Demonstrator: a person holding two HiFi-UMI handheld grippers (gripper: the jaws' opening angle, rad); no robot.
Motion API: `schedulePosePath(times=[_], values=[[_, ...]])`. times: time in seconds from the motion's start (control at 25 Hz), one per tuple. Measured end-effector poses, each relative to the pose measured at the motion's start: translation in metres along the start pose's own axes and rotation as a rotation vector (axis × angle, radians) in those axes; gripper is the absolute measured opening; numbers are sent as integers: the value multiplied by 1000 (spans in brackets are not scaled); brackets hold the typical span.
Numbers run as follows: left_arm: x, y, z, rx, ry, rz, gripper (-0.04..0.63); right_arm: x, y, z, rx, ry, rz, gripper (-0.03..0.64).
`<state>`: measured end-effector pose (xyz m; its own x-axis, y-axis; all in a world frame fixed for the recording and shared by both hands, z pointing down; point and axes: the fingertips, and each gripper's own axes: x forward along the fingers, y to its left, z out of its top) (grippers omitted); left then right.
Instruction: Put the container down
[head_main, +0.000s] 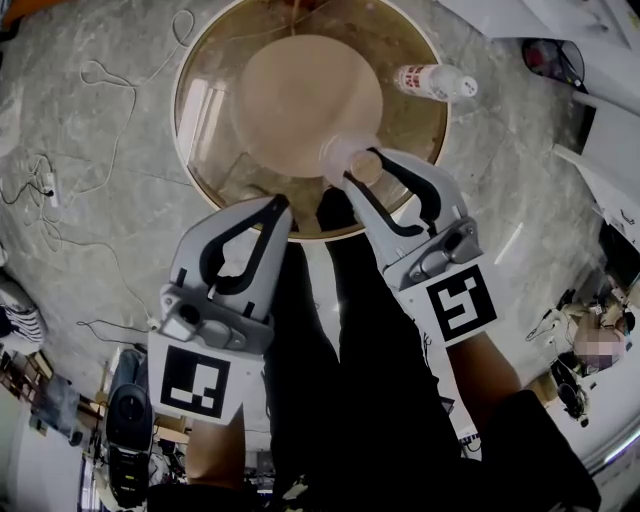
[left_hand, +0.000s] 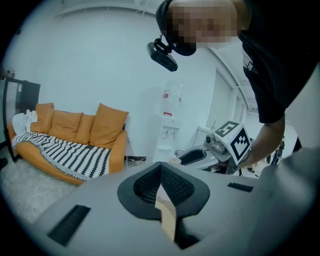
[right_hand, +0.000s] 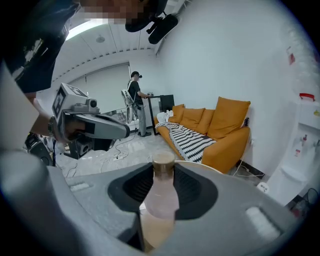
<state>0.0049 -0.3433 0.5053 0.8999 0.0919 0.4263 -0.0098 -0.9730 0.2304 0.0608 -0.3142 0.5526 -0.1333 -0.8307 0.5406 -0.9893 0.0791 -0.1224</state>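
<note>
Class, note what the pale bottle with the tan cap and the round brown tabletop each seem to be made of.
Pale pinkish bottle: likely frosted plastic or glass; light shows through cloudily.
Tan cap: perhaps metal or plastic; dull sheen.
Round brown tabletop: probably tinted glass; glossy with reflections.

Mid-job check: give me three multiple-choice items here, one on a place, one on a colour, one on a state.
1. Where does the white red-labelled bottle lie? A in a sink; B on the round glass table; C on a shelf.
2. The sofa is which colour? A grey; B orange; C green.
3. The right gripper is: A open and empty; B out of view; C shut on the clear tan-capped bottle.
Key: B, it lies on the glass top; B, orange cushions; C, jaws press the bottle's body.
</note>
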Motion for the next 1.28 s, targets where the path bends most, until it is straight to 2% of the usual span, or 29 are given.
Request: schedulePosePath(times=[0.48, 0.76, 0.96, 1.28], values=[[53, 23, -68, -59, 39, -56, 2, 57, -26, -73, 29, 71, -1, 120], [78, 39, -113, -98, 70, -64, 2, 87, -35, -106, 14, 89, 7, 119], [89, 43, -134, -99, 69, -87, 2, 103, -40, -122, 18, 86, -4, 119], [108, 50, -174, -139, 88, -70, 2, 123, -48, -151, 11, 102, 14, 120]])
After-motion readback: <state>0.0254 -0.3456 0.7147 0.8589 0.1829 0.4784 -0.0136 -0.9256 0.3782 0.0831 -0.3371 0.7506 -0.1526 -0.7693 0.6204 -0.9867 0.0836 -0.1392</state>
